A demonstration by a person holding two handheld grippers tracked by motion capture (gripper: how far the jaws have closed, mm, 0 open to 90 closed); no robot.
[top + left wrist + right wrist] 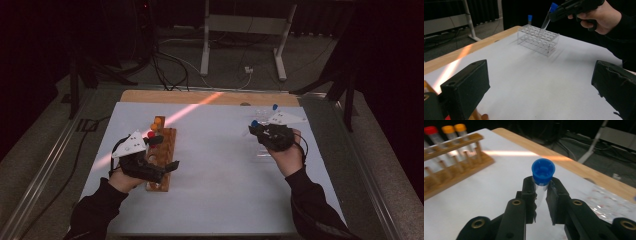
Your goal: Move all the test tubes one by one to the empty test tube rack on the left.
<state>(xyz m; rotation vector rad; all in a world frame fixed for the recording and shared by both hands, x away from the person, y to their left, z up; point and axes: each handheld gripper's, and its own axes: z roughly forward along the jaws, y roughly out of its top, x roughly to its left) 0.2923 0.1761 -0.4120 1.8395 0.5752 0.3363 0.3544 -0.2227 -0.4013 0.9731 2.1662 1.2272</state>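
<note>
My right gripper (540,195) is shut on a clear tube with a blue cap (543,172), gripping it just below the cap. In the left gripper view the right gripper (556,11) holds this tube (547,18) tilted, its lower end over the clear plastic rack (537,40). A second blue-capped tube (530,18) stands at the rack's far side. My left gripper (539,87) is open with nothing between its jaws. In the high view the left gripper (164,153) hovers at the wooden rack (167,145), which holds red- and orange-capped tubes (156,125).
The white table top (215,175) lies between the two racks, with a wooden strip (200,97) along its far edge. The wooden rack (454,170) with its red cap (430,130) and orange caps (447,129) stands to the left in the right gripper view. Behind the table are cables and a metal stand (245,30).
</note>
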